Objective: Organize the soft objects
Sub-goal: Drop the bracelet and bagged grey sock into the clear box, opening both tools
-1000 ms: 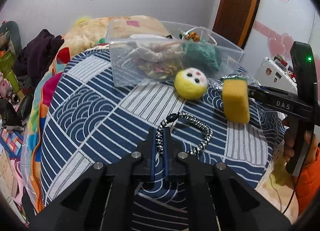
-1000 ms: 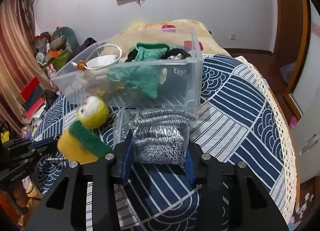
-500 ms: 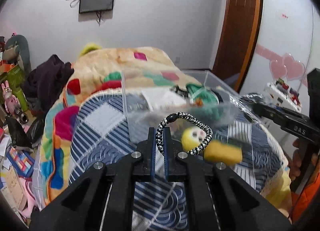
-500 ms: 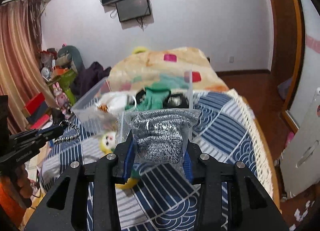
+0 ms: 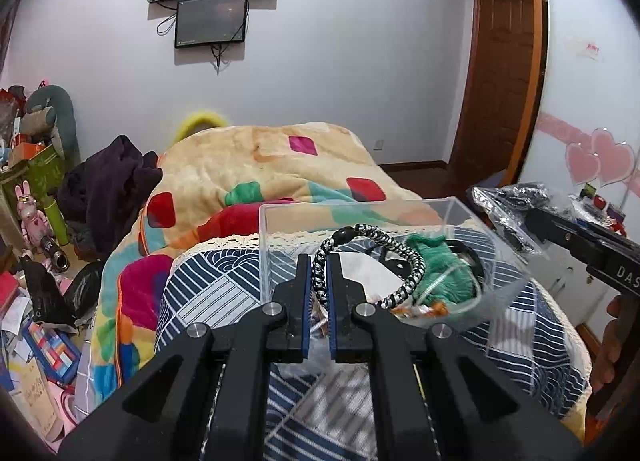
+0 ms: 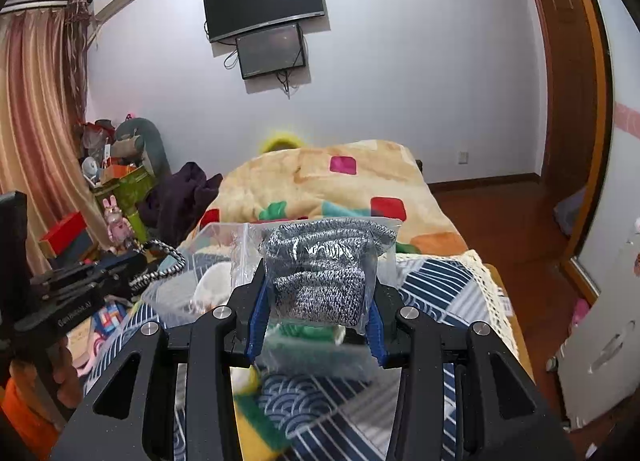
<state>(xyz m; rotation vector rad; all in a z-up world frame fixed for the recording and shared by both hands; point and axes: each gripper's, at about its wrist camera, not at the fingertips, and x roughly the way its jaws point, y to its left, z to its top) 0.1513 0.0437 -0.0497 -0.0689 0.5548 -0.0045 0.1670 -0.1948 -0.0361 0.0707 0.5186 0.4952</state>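
A braided cord loop [image 5: 372, 261] is held in the left gripper [image 5: 318, 293], its jaws closed to a narrow slot on one strand; the rest of the loop stands up and curls to the right of the fingertips. Directly ahead of and below the tips, the clear plastic bin [image 5: 360, 207] is seen, open-topped, with a green knitted item [image 5: 440, 273] and a white item already inside.

A clear bag of grey knitwear [image 6: 320, 277] is clamped in the right gripper [image 6: 316, 313], the jaws set fairly wide around its bulk. The bag blocks most of the forward view; the bin's near corner [image 6: 224, 233] shows just beyond it and to the left. In the same view the left gripper [image 6: 132, 273] is seen to the left, its cord reaching toward the bin edge.

Step judged in hand: carrying both items to the bin, neither released. Whether either item is over the bin opening cannot be settled from these views.

Next move, as judged: each gripper is to be brought forward over the rim, lowered, then opened. The loop may snag on a fingertip; the bag needs room beside the green item. A yellow and green soft piece [image 6: 256, 425], blurred, lies below the right gripper on the patterned cloth [image 6: 436, 293], outside the bin.
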